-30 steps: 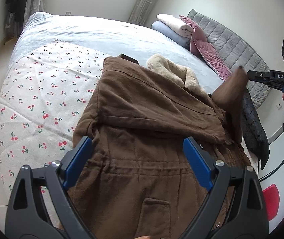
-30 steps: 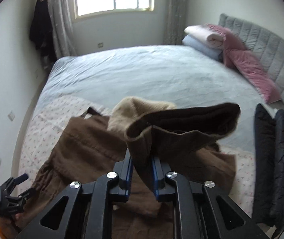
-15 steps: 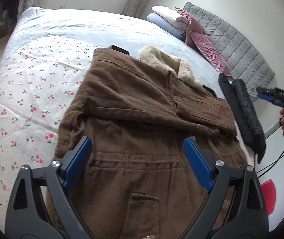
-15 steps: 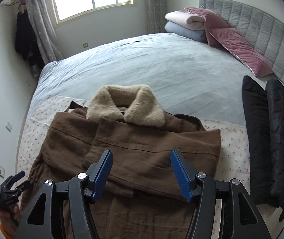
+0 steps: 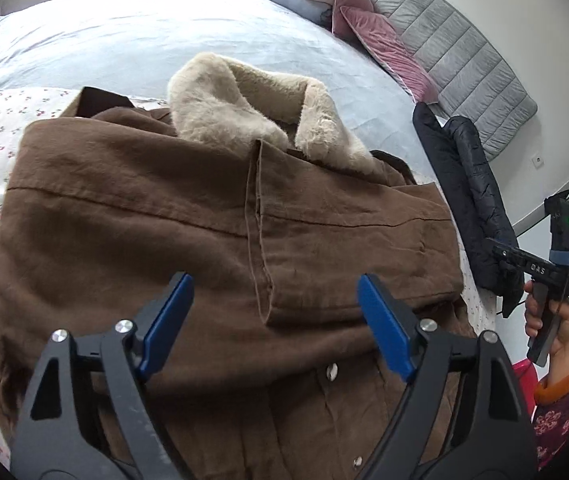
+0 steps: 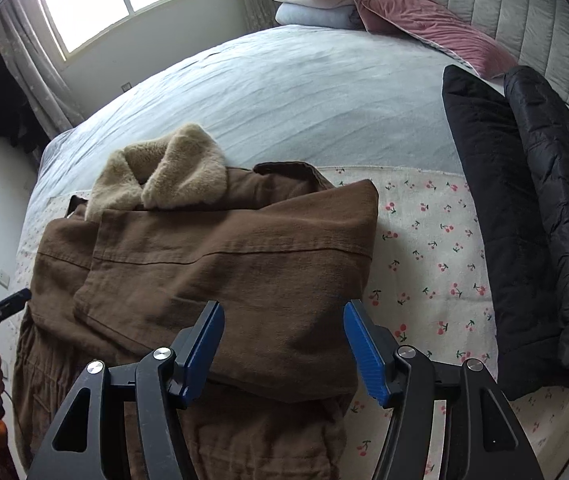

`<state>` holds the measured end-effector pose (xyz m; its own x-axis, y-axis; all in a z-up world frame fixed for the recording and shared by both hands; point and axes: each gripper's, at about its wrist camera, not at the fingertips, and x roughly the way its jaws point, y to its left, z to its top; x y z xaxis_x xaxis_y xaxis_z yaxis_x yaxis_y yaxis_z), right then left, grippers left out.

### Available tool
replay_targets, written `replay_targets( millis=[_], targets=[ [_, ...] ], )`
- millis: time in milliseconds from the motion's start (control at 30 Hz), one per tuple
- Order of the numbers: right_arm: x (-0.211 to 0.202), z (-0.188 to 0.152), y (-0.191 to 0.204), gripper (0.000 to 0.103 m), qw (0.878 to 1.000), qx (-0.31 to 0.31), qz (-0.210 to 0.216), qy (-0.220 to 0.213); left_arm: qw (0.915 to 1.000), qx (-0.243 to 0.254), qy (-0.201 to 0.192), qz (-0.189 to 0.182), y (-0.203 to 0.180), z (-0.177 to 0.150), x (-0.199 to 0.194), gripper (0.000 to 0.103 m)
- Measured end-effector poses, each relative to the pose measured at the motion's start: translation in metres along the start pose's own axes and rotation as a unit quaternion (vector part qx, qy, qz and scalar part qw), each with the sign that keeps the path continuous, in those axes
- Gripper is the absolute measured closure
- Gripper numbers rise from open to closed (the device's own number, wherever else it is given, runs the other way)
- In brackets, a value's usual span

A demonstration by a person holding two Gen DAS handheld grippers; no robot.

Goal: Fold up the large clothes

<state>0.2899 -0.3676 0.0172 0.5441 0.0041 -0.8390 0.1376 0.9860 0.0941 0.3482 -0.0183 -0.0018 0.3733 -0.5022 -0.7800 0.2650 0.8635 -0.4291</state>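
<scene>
Left wrist view: the brown coat (image 5: 212,240) is seen spread across the middle of the frame, both sleeves folded over its front, their cuffs meeting at centre.
Left gripper (image 5: 274,320): held over the lower centre of the coat, its blue pads set wide apart, nothing caught between them.
Right gripper (image 6: 282,352): shown at the bottom centre of the right wrist view, fingers spread wide and holding nothing, above the folded sleeve near the coat's right edge.
Collar: a beige fleece collar (image 5: 252,112) is seen at the coat's upper end, toward the top of the frame.
Surface: the coat is laid on a cherry-print sheet (image 6: 424,264), which is spread over a pale blue bed (image 6: 304,92).
Right side of frame: a black puffer jacket (image 6: 524,208) is laid beside the coat, apart from it.
Upper right: pink pillows (image 6: 416,20) and folded blankets (image 6: 312,4) are stacked against a grey headboard (image 6: 524,8).
</scene>
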Motion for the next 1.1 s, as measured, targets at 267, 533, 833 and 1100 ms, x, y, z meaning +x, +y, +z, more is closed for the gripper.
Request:
replay_targets(
  millis=[267, 533, 833, 1100],
  targets=[
    [0.035, 0.011, -0.051, 0.040, 0.998, 0.058, 0.009, -0.008, 0.9992, -0.036, -0.008, -0.017, 0.011, 0.028, 0.066, 0.037],
    [0.066, 0.021, -0.096, 0.040, 0.985, 0.159, 0.058, -0.026, 0.9977, 0.022, -0.046, -0.046, -0.021, 0.020, 0.050, 0.091],
    [0.098, 0.045, -0.097, 0.040, 0.977, 0.188, 0.090, -0.043, 0.9977, 0.052, -0.040, 0.015, -0.001, 0.006, 0.037, 0.085],
    [0.127, 0.054, -0.049, 0.075, 0.994, 0.091, -0.054, -0.039, 0.9843, 0.119, -0.050, 0.120, -0.016, -0.008, 0.047, 0.079]
  ],
)
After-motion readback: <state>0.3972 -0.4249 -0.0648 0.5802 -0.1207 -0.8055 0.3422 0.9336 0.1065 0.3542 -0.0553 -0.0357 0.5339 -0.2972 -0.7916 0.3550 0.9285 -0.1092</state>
